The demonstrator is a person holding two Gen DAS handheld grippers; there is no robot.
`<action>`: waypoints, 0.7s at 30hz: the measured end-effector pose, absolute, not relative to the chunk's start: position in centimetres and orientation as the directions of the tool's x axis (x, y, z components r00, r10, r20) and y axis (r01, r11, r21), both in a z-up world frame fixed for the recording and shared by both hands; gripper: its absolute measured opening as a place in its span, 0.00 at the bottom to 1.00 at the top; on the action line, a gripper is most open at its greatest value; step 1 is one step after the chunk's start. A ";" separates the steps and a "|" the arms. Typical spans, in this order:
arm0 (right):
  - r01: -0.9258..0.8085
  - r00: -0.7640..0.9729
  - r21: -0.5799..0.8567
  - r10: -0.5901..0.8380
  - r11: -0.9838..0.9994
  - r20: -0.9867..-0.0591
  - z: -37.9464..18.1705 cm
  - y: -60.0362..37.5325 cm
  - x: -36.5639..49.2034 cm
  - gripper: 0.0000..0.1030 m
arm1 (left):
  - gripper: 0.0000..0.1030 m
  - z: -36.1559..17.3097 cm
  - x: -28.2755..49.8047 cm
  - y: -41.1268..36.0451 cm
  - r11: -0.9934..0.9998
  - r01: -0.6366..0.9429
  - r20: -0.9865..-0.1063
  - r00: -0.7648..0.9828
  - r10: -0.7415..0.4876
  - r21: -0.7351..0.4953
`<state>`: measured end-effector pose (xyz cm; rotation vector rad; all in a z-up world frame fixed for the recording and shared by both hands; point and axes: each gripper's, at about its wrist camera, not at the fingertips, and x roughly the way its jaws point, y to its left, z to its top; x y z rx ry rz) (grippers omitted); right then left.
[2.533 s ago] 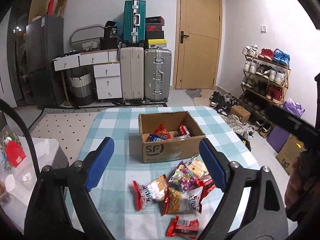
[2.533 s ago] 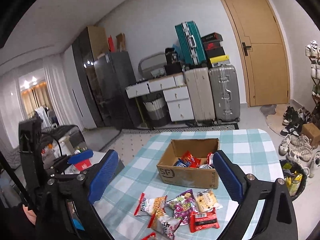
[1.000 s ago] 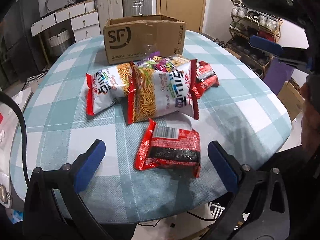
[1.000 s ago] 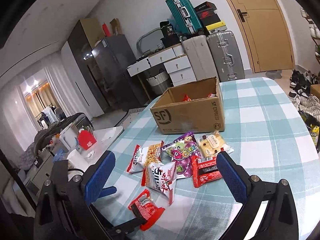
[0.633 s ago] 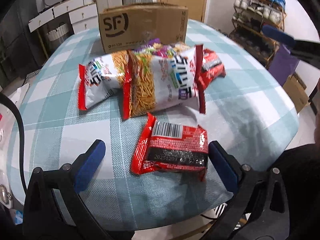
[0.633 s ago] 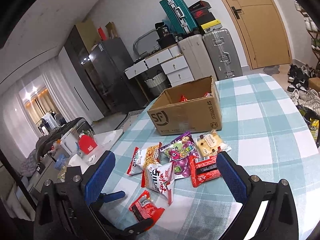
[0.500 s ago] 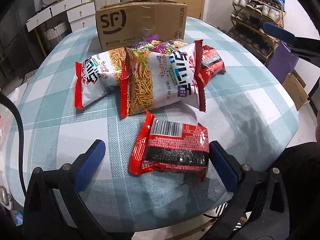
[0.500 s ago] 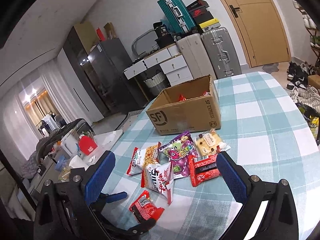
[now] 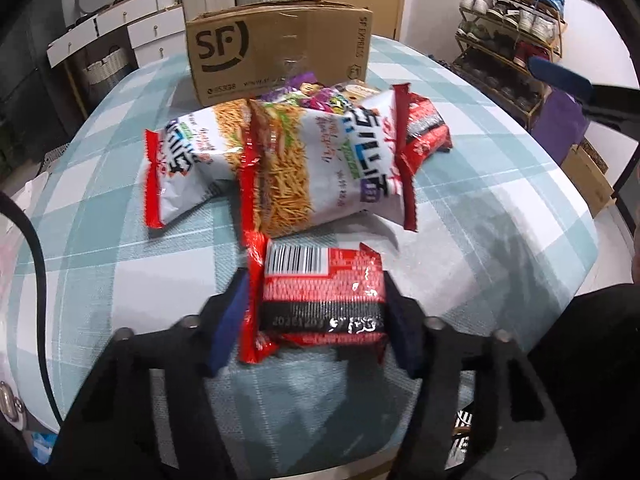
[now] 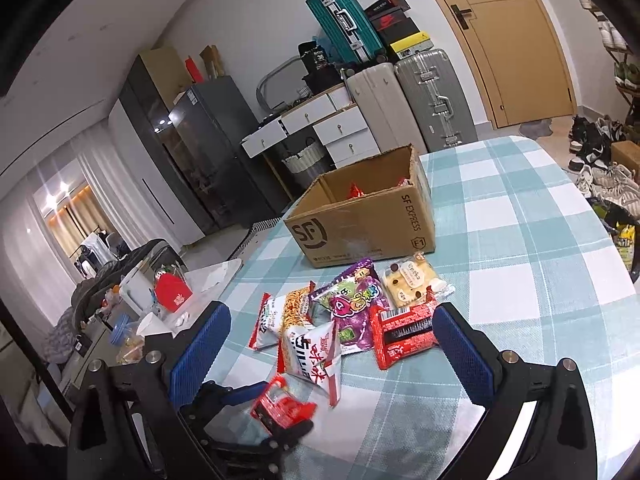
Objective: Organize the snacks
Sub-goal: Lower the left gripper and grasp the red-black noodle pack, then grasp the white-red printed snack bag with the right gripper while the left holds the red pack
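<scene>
A small red snack packet (image 9: 320, 292) lies near the front edge of the checked table (image 9: 500, 208). My left gripper (image 9: 316, 316) is closing on it, both blue pads against its sides. In the right wrist view the same packet (image 10: 282, 406) sits between the left gripper's dark fingers (image 10: 240, 394). Behind it lies a pile of snacks: two white noodle-snack bags (image 9: 320, 160), a purple bag (image 10: 356, 304), a red packet (image 10: 404, 332) and a pale biscuit pack (image 10: 408, 280). An open SF cardboard box (image 10: 360, 224) holds a few snacks. My right gripper (image 10: 332, 354) hangs open above the pile.
The table's rounded edge (image 9: 580, 264) drops off at the right and front. A shoe rack (image 9: 512, 8) stands at the right, suitcases (image 10: 404, 100) and white drawers (image 10: 316, 128) behind the table, and a cluttered low table (image 10: 168, 296) at the left.
My left gripper's wide jaws have closed in onto the sides of the red packet, which now looks squeezed and slightly raised. The right gripper has barely moved.
</scene>
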<state>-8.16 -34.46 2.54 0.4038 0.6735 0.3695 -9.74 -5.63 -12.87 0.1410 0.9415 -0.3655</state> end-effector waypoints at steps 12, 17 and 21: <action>-0.172 0.705 0.449 0.429 0.876 -0.565 1.7 -33.8 -7.5 1.00 | 0.45 -12.8 -10.3 -5.0 0.932 0.360 -0.802 0.547 -0.240 -0.034; -0.146 0.691 0.455 0.420 0.879 -0.589 1.0 -34.0 -7.1 1.00 | 0.45 -12.2 -10.4 -4.2 0.938 0.341 -0.792 0.553 -0.258 -0.067; -0.136 0.677 0.474 0.431 0.870 -0.597 0.5 -34.2 -6.8 1.00 | 0.45 -12.4 -10.1 -3.4 0.947 0.309 -0.800 0.544 -0.253 -0.090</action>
